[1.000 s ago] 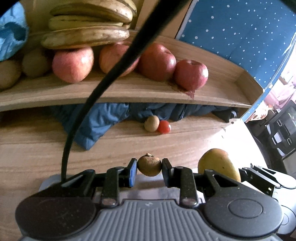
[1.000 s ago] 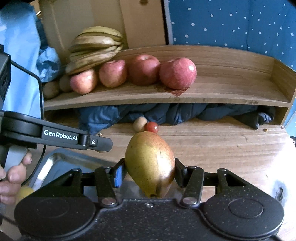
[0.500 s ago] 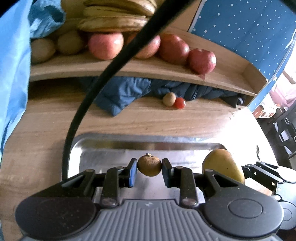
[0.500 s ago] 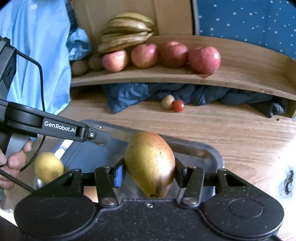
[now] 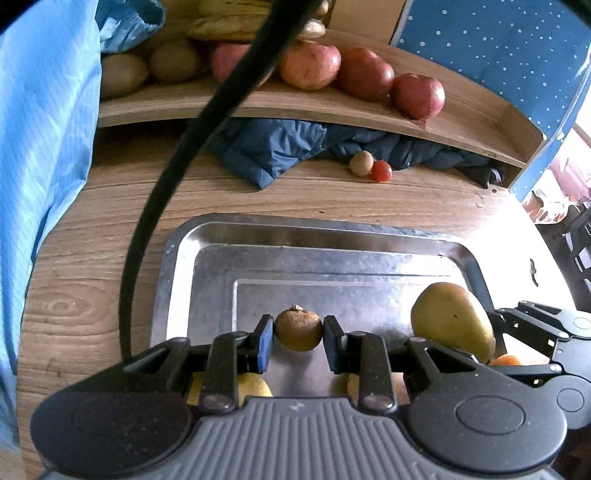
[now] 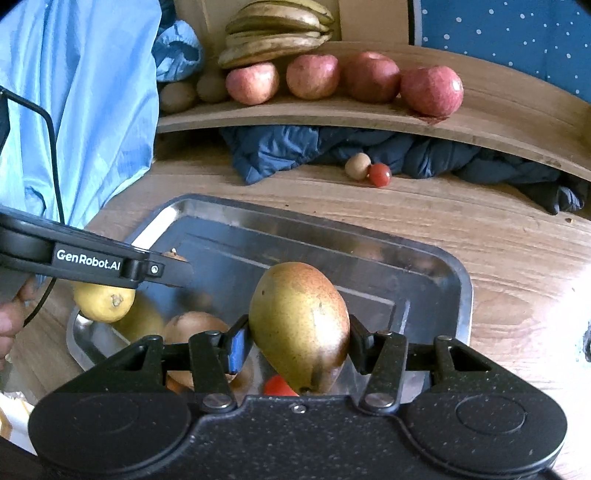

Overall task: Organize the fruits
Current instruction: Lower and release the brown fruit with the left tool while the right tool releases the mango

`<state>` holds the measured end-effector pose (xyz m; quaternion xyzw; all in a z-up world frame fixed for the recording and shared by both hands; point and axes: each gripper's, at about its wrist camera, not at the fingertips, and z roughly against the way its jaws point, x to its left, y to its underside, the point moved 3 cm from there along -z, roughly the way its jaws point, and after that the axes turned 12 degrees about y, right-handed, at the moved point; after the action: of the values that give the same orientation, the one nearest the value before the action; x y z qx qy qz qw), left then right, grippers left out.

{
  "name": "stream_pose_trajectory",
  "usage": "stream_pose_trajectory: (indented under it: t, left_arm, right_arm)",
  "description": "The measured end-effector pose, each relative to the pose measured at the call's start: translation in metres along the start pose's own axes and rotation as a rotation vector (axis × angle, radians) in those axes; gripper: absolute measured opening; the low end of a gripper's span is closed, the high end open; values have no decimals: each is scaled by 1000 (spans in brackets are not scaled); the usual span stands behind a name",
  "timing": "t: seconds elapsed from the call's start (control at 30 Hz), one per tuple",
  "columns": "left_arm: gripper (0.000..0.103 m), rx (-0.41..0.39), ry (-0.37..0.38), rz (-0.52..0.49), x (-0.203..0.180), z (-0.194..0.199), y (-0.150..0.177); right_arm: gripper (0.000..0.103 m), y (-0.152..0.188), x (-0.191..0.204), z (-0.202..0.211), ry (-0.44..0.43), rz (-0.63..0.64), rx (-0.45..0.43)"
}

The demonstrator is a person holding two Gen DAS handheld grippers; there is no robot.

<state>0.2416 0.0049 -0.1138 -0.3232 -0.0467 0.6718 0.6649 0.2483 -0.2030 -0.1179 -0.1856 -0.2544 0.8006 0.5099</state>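
Note:
My left gripper (image 5: pixel 298 332) is shut on a small brown round fruit (image 5: pixel 298 329), held above a steel tray (image 5: pixel 258 236). The right gripper (image 6: pixel 299 338) is shut on a large yellow-green mango (image 6: pixel 299 321), also over the steel tray (image 6: pixel 436 258); that mango (image 5: pixel 452 319) shows at the right in the left wrist view. In the tray lie a lemon (image 6: pixel 103 301), a brown fruit (image 6: pixel 194 328) and a small red fruit (image 6: pixel 279 386). The left gripper's arm (image 6: pixel 92 260) crosses the right wrist view at the left.
A wooden shelf (image 6: pixel 498 122) behind carries red apples (image 6: pixel 432 90), bananas (image 6: pixel 273 33) and kiwis (image 6: pixel 177 96). Blue cloth (image 6: pixel 288 151) lies under it, with a tan ball (image 6: pixel 357 165) and a red tomato (image 6: pixel 379 174) on the table. A person's light blue sleeve (image 6: pixel 92 92) is at the left.
Both grippers have drawn back from the shelf with their fruits still held, and the steel tray with its fruits has come into view beneath them.

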Motion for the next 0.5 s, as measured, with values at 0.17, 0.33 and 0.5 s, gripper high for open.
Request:
stream_pose_trajectory:
  t: [0.17,0.33,0.5]
  left_arm:
    - [32,-3,-5,-27,-5,2,4]
    - [32,-3,-8,-40,-8,5,6]
    - [32,3,-15,-52,-11,5,8]
  right_arm:
    - [54,3,3,-1,-3,11,3]
    - [54,5,3,-1,-1,12,3]
    - [54,6,3,0,-1,12,3]
